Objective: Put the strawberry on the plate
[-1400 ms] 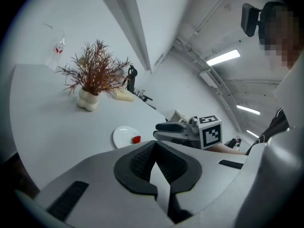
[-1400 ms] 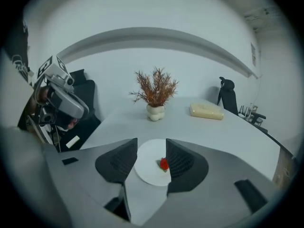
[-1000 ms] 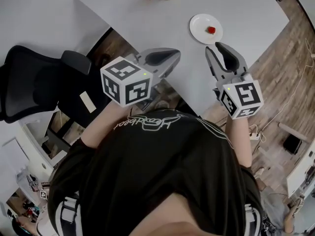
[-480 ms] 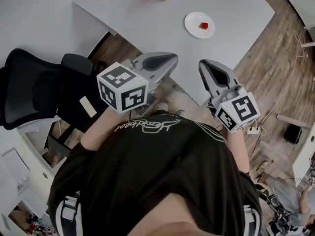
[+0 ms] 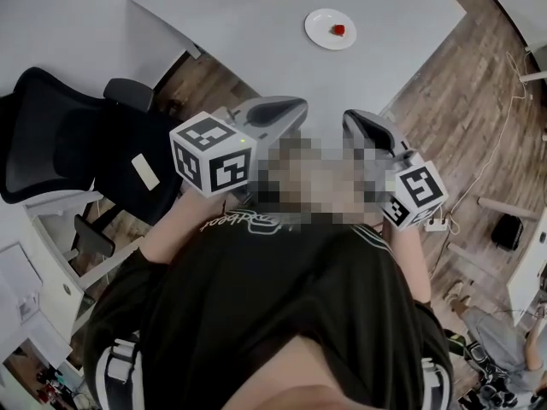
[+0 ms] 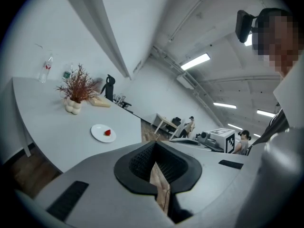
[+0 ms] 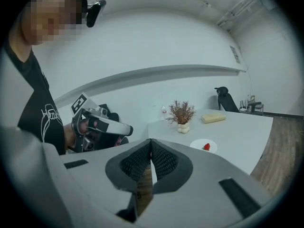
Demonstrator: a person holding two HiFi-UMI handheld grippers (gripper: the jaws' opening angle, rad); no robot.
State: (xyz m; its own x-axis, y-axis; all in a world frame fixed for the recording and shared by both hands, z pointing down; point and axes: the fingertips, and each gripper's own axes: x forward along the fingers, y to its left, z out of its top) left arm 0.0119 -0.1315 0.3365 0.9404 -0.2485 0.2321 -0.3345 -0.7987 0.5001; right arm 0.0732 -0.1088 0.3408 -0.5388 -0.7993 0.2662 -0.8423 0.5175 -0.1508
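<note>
A small red strawberry [image 5: 338, 31] lies on a white plate [image 5: 321, 34] far out on the grey table [image 5: 256, 32]. The strawberry [image 6: 108, 132] and plate [image 6: 98, 133] also show in the left gripper view, and the strawberry [image 7: 206, 147] on its plate [image 7: 197, 144] in the right gripper view. Both grippers are held close to the person's chest, well back from the table. My left gripper [image 5: 295, 106] is shut with nothing in it. My right gripper [image 5: 352, 120] is shut and holds nothing.
A vase of dried twigs [image 6: 76, 91] and a tan block [image 6: 100, 103] stand at the table's far side, with a bottle [image 6: 46, 69] beyond. A black office chair [image 5: 60, 143] sits left of the table. Wooden floor [image 5: 461, 101] lies to the right. People stand at distant desks [image 6: 191, 125].
The right gripper's jaws have gone from open to shut. Both grippers and the person have drawn back from the table, so the plate looks smaller and farther.
</note>
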